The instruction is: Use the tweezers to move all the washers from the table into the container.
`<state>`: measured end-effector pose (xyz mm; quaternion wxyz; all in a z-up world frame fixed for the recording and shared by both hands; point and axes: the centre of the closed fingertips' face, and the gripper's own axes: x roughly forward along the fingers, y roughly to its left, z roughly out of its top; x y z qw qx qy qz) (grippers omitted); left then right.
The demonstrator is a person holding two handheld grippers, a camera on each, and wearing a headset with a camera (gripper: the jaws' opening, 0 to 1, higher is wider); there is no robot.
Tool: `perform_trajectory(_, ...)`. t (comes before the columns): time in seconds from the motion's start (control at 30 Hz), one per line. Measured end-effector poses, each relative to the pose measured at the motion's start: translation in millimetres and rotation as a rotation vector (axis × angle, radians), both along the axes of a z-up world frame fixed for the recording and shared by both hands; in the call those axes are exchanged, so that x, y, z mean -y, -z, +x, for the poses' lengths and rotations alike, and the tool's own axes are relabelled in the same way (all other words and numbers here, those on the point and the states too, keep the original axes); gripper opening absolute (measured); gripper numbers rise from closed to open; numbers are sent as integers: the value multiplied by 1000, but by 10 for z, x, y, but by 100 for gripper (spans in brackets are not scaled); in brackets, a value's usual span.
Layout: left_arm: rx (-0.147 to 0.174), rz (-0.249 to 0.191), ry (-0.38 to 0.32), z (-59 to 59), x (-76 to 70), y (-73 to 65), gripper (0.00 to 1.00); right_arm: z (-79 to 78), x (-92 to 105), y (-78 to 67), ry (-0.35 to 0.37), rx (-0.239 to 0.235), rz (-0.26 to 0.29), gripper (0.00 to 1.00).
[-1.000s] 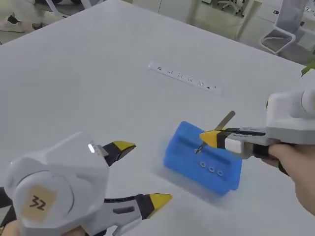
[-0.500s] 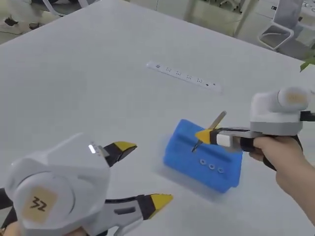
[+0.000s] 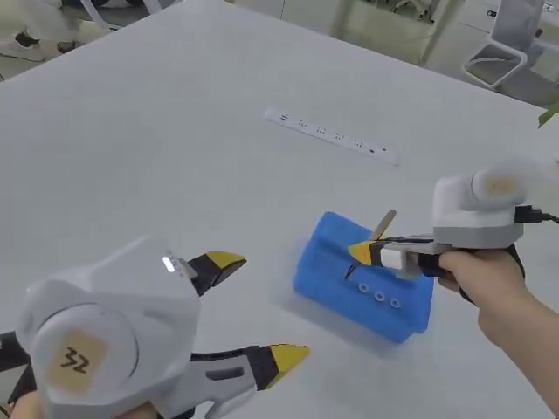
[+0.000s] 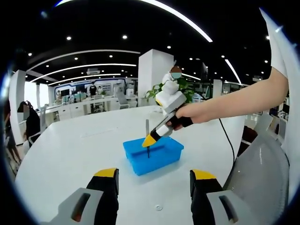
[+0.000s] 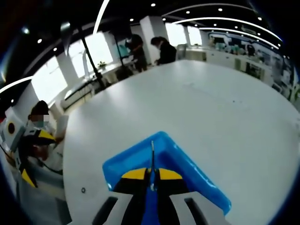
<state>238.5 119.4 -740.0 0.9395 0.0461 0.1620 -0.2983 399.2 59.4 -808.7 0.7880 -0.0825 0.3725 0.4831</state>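
Since a second ago the right gripper [image 3: 362,251] has come in from the right edge of the head view toward the centre, with the person's hand [image 3: 479,278] behind it. The left gripper [image 3: 262,307] sits in the lower left much as before.

The right gripper's yellow-tipped jaws are pinched together on the tweezers [image 3: 384,220], which slant down so that their tip hangs over the blue container [image 3: 316,253]. In the right gripper view the tweezers [image 5: 151,157] rise between the closed jaw tips, pointing across the container [image 5: 192,166]. Three washers [image 3: 380,298] lie in a row inside the container, toward its right part.

The left gripper's jaws are spread wide and carry nothing. In the left gripper view a small ring, seemingly one more washer [image 4: 158,206], lies on the table [image 4: 61,159] between them, at the bottom centre of that view.

The table [image 3: 131,131] is a broad, plain white surface. A white power strip [image 3: 330,137] lies on it above centre in the head view, well apart from the container. A white chair [image 3: 493,63] stands beyond the table at the upper right of the head view. The left gripper view shows a large hall with a dark ceiling, curved light strips, a white pillar, a plant [image 4: 154,93] and people [image 4: 29,124] at the left edge.
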Motion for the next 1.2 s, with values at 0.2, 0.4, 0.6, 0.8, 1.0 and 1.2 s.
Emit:
perform_trajectory(0.2, -2, 10, -1, -6, 2, 14, 60, 0, -5, 37, 0, 5, -2, 4)
perform_trajectory(0.4, -3, 15, 7, -10, 18, 23, 59, 13, 23, 80, -1, 11, -9, 4)
perform_trajectory(0.6, -7, 16, 14, -11, 31, 31, 59, 37, 8, 108, -5, 15, -10, 4)
perform_trajectory(0.8, -7, 17, 13, -3, 24, 33, 59, 35, -13, 109, -19, 26, -14, 5)
perform_trajectory(1.0, -7, 15, 9, 3, 10, 32, 59, 15, -7, 98, -22, 29, -13, 5)
perform_trajectory(1.2, -6, 12, 9, 3, 5, 27, 59, -44, 14, -13, -14, 53, 4, 5)
